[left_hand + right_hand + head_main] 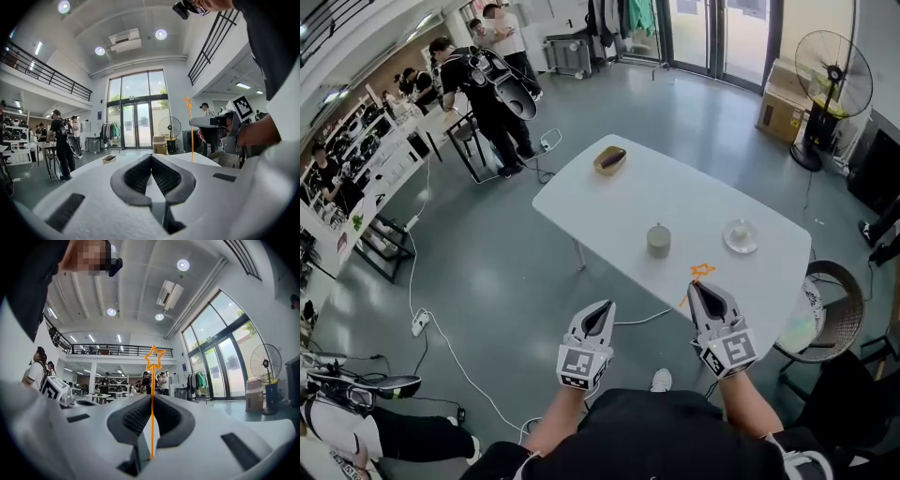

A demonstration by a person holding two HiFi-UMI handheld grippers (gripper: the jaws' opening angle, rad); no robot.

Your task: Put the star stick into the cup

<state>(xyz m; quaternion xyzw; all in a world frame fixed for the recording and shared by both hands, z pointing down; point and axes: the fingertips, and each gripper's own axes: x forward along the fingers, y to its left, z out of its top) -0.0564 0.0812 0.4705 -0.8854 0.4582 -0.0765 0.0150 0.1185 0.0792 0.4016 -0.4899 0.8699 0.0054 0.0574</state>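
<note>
Star stick (pixel 152 413) in right gripper (pixel 704 287); cup (pixel 658 240), dish (pixel 740 235) beyond.

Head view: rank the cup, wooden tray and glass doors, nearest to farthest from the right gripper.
From the right gripper:
1. the cup, just ahead and slightly left, mid-way along the table.
2. the wooden tray, at the table's far left end.
3. the glass doors, well beyond the table, at the top of the view.

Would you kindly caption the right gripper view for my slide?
Right gripper shut on the orange star stick, its star rising beyond the jaw tips.
</note>
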